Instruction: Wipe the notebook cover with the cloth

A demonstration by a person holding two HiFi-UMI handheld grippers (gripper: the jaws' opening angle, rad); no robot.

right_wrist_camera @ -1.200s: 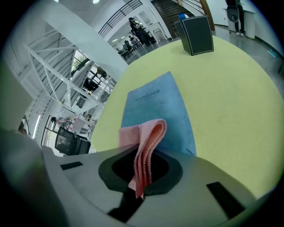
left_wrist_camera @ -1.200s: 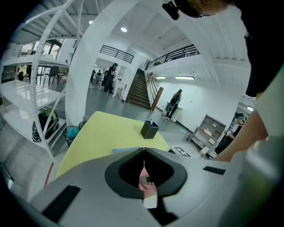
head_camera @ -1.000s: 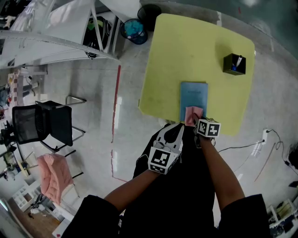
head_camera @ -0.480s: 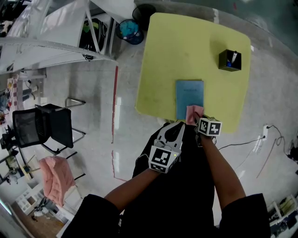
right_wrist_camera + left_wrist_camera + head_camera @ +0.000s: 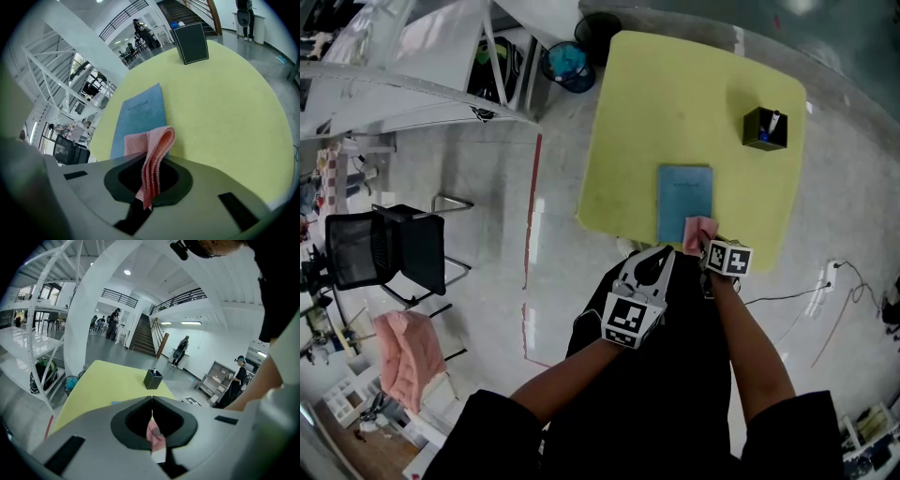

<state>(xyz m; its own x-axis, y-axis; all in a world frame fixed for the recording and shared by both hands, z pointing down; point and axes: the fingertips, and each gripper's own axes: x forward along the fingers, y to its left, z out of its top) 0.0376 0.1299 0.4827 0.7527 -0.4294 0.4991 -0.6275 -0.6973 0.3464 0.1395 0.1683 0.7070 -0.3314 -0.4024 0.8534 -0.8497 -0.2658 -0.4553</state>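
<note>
While forearms (image 5: 748, 342) reach forward, right hand-held gripper (image 5: 705, 243) clamps cloth (image 5: 698, 229), perhaps touching notebook (image 5: 683, 192); left hand-held gripper (image 5: 660, 253) closed.

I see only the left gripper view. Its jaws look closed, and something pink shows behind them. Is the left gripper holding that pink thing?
Observer: No. The pink cloth is pinched in the right gripper. The left gripper is shut on nothing.
Operator: Where is the notebook? I cannot find it in my view.
Observer: The blue notebook lies closed on the yellow table, near the edge closest to the person, just ahead of the right gripper.
Operator: Does the cloth touch the cover already?
Observer: In the head view the cloth overlaps the notebook's near right corner. I cannot tell from any view whether it really presses on the cover.
</note>
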